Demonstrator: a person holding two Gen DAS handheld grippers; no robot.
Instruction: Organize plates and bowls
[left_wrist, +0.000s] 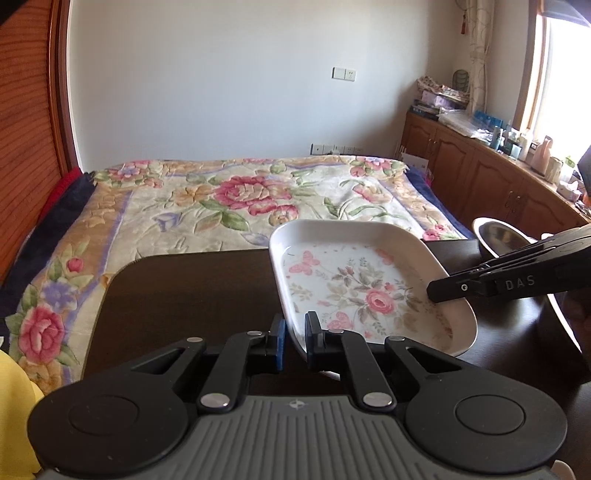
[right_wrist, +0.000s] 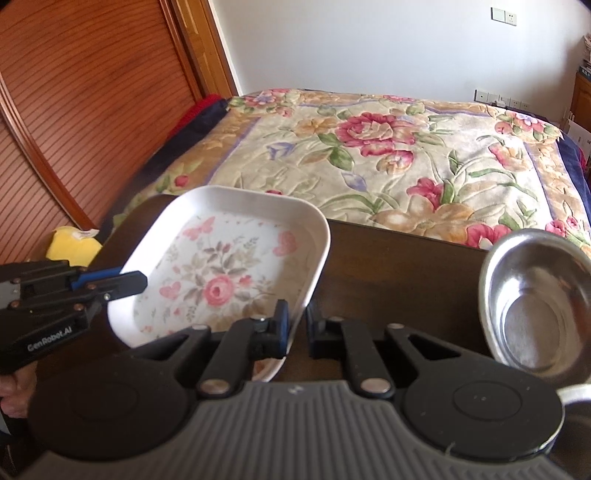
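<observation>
Both tools, left tool (left_wrist: 294, 341) and right tool (right_wrist: 296, 329), clamp opposite rims of a floral plate (right_wrist: 225, 273) tilted above the dark counter (right_wrist: 399, 269); glossy, rigid and probably breakable, it favours rim grips.

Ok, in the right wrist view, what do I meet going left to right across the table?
Left gripper → floral square plate → right gripper, pinching the plate's rim → steel bowl.

The plate (right_wrist: 221, 266) at frame centre looks glossy, smooth, flower-printed. The bowl (right_wrist: 535, 299) at right is brushed, shiny metal. The table (right_wrist: 399, 266) is dark polished wood. The blanket (right_wrist: 388, 147) behind looks plush, embossed cloth.
</observation>
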